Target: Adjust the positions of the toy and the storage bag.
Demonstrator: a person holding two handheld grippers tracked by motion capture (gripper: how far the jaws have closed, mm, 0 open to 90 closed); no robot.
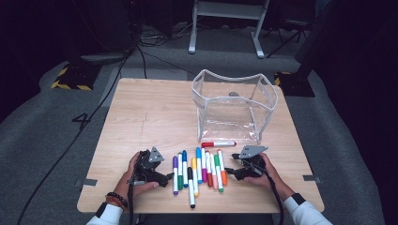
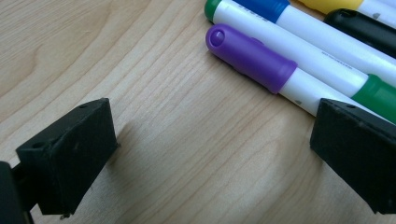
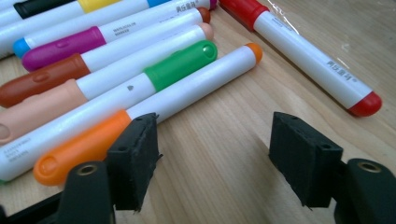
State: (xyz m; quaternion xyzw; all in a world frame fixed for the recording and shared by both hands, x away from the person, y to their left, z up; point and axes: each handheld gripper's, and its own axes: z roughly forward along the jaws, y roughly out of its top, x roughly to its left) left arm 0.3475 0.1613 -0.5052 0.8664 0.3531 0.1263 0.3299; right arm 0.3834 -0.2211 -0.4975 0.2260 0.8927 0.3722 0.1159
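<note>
Markers [image 1: 199,169] in a row between both grippers, left gripper [image 1: 165,177] and right gripper [image 1: 228,171] jaws open, empty.

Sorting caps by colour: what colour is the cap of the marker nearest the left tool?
Purple, clearest in the left gripper view.

Both sleeves [image 1: 300,211] are white with dark cuffs; a beaded bracelet [image 1: 115,198] circles one wrist. Each black gripper [image 1: 170,177] carries a grey three-cornered plate [image 1: 156,156] and a trailing cable [image 1: 278,197].
</note>
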